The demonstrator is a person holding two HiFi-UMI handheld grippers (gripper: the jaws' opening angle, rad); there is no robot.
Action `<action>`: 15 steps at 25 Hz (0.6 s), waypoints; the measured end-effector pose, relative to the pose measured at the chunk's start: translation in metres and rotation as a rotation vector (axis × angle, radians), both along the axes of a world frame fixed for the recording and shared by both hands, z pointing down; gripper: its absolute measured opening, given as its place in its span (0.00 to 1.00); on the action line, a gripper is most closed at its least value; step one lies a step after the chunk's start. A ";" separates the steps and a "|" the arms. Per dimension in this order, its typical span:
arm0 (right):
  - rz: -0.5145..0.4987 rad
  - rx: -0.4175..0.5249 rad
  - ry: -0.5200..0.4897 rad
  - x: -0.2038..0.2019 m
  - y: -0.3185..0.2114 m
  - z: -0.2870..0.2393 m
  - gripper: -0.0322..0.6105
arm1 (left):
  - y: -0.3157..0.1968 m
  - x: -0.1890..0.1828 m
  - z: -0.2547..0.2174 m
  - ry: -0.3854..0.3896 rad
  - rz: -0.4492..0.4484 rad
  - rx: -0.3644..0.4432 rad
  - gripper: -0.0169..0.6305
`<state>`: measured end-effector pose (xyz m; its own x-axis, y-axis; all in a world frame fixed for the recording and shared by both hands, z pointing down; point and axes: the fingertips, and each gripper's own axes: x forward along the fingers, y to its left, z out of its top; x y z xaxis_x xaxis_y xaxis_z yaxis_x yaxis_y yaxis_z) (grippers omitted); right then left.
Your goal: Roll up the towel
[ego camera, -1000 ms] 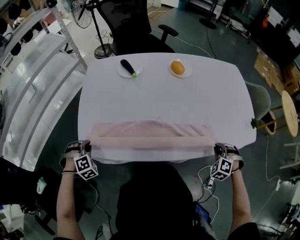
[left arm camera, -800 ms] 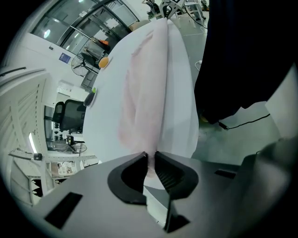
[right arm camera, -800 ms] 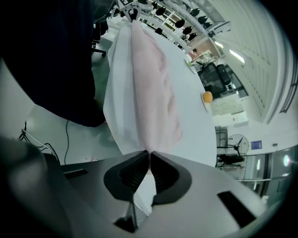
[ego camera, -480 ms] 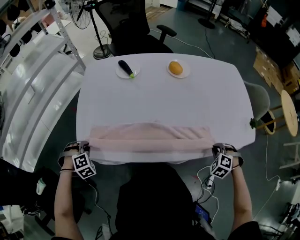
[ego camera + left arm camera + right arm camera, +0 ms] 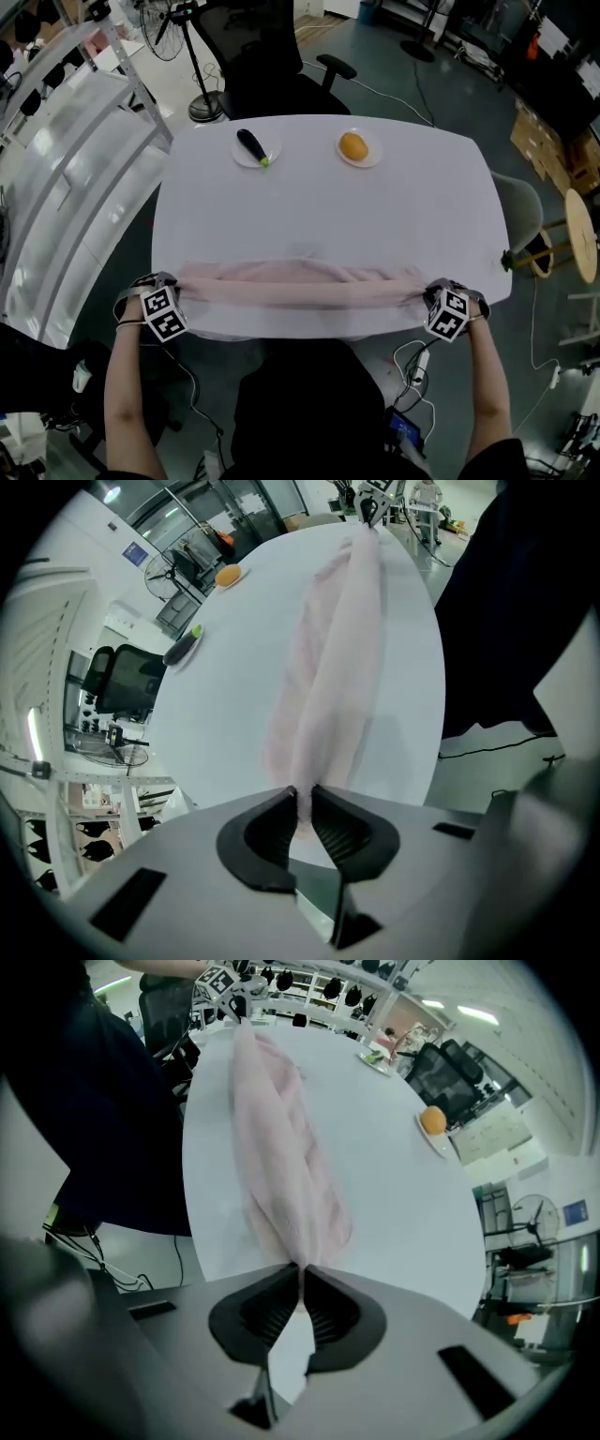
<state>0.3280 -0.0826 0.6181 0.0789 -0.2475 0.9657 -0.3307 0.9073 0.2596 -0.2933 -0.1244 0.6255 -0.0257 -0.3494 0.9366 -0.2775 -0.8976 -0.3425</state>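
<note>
Towel [image 5: 300, 287] lies folded long across the desk [image 5: 328, 211]. Left tool [image 5: 302, 803] pinches one end, right tool [image 5: 300, 1277] the other.

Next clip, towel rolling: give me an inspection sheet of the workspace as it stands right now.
Surface: white table, no spills seen.
Job's things: pink towel, gathered into a long narrow band along the near edge, stretched between both grippers.
Clutter: eggplant and round orange food at the far edge, well apart from the towel.
Grippers: left gripper shut on the towel's left end; right gripper shut on its right end.
Cables: cords lying below the table's near right corner; none on the table.
Surroundings: office chair behind the table, metal rack to the left, stool to the right.
</note>
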 end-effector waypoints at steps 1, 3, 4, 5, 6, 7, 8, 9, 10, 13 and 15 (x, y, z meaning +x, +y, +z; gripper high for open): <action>0.001 -0.011 -0.002 0.000 -0.003 0.002 0.10 | -0.004 0.000 0.001 -0.002 -0.002 -0.005 0.12; 0.010 -0.030 -0.010 0.000 -0.008 0.004 0.10 | -0.012 0.000 0.003 -0.004 -0.008 -0.013 0.12; 0.018 -0.039 -0.014 -0.001 -0.011 0.005 0.10 | -0.015 0.000 0.005 -0.005 -0.013 -0.018 0.12; 0.028 -0.048 -0.020 -0.002 -0.013 0.006 0.10 | -0.018 0.000 0.007 -0.007 -0.017 -0.024 0.12; 0.037 -0.057 -0.025 -0.003 -0.014 0.007 0.10 | -0.020 0.001 0.010 -0.010 -0.019 -0.031 0.12; 0.046 -0.066 -0.029 -0.003 -0.015 0.009 0.10 | -0.022 0.001 0.012 -0.013 -0.020 -0.038 0.12; 0.053 -0.075 -0.033 -0.003 -0.016 0.011 0.10 | -0.023 0.002 0.015 -0.016 -0.021 -0.044 0.12; 0.059 -0.082 -0.037 -0.003 -0.016 0.014 0.10 | -0.024 0.002 0.017 -0.018 -0.023 -0.050 0.12; 0.064 -0.088 -0.041 -0.003 -0.016 0.017 0.10 | -0.024 0.003 0.019 -0.017 -0.026 -0.055 0.12; 0.065 -0.097 -0.035 -0.003 -0.016 0.023 0.10 | -0.026 0.004 0.023 -0.011 -0.040 -0.064 0.12; 0.041 -0.105 -0.013 -0.004 -0.016 0.027 0.10 | -0.028 0.004 0.026 -0.011 -0.049 -0.060 0.11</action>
